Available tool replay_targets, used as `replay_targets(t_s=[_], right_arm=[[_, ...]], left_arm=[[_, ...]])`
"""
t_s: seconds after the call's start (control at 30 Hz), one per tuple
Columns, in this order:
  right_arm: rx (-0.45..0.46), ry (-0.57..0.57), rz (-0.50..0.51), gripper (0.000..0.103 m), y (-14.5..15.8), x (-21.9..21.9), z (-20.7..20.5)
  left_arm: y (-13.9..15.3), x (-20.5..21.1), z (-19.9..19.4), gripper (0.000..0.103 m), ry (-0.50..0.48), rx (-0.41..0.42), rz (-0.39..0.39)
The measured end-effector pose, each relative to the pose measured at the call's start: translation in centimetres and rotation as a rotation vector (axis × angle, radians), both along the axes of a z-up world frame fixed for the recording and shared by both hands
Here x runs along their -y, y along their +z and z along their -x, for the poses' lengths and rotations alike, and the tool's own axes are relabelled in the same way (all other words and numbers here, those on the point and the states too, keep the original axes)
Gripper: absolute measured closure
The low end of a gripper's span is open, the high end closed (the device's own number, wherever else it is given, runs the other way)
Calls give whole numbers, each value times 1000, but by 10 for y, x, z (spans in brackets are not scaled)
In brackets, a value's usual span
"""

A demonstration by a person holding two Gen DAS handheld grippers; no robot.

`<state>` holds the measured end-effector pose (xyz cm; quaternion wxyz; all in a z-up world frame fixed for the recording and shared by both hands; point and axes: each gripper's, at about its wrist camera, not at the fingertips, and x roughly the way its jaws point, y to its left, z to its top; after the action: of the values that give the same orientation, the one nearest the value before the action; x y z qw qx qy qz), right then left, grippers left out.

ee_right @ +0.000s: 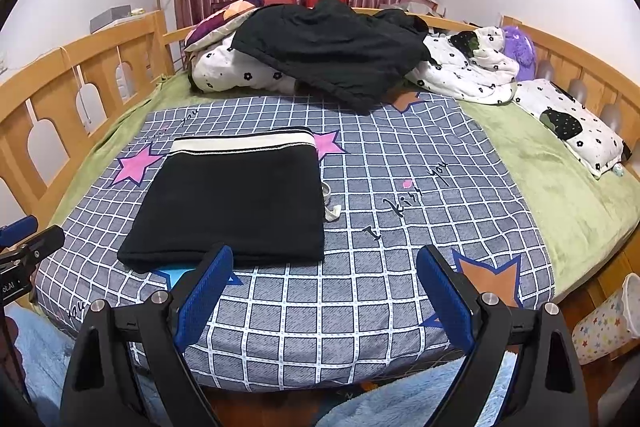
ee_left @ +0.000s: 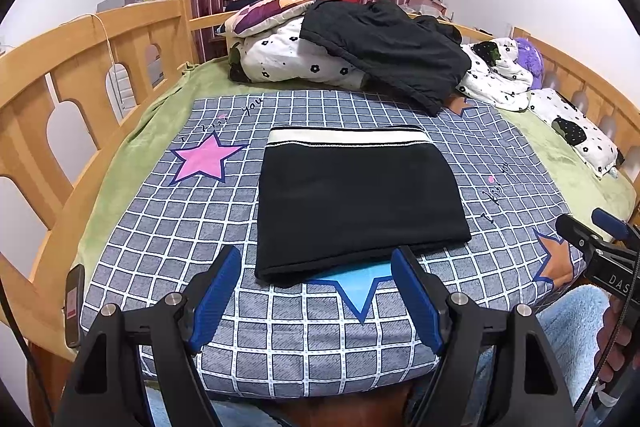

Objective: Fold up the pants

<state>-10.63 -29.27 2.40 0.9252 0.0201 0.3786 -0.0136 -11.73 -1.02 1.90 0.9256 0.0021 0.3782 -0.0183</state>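
Observation:
Black pants (ee_left: 360, 199) with a white waistband lie folded into a flat rectangle on the checked grey bedsheet (ee_left: 160, 227). They also show in the right wrist view (ee_right: 236, 203), left of centre. My left gripper (ee_left: 316, 291) is open and empty, just in front of the pants' near edge. My right gripper (ee_right: 324, 291) is open and empty, to the right of the pants, above the bed's front edge. A small white tag or drawstring (ee_right: 332, 207) pokes out at the pants' right side.
A pile of dark clothes (ee_left: 384, 47) lies on a flowered quilt (ee_left: 280, 55) at the back of the bed. Wooden rails (ee_left: 60, 79) line both sides. A pillow (ee_right: 572, 123) lies at right. A starred bin (ee_right: 608, 323) stands on the floor at right.

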Motion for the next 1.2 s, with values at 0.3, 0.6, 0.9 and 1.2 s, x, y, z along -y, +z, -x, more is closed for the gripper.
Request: replay_targets(t_s=[0.3, 0.6, 0.9, 1.2], right_arm=[[-1, 0, 0, 11, 0, -1, 0], [-1, 0, 1, 11, 1, -3, 0], [0, 1, 3, 11, 1, -2, 0], [2, 6, 5, 11, 6, -3, 0]], left_arm=[[0, 0, 0, 27, 1, -1, 0], [-1, 2, 0, 27, 0, 0, 1], [0, 4, -1, 27, -1, 1, 4], [2, 5, 0, 27, -2, 4, 4]])
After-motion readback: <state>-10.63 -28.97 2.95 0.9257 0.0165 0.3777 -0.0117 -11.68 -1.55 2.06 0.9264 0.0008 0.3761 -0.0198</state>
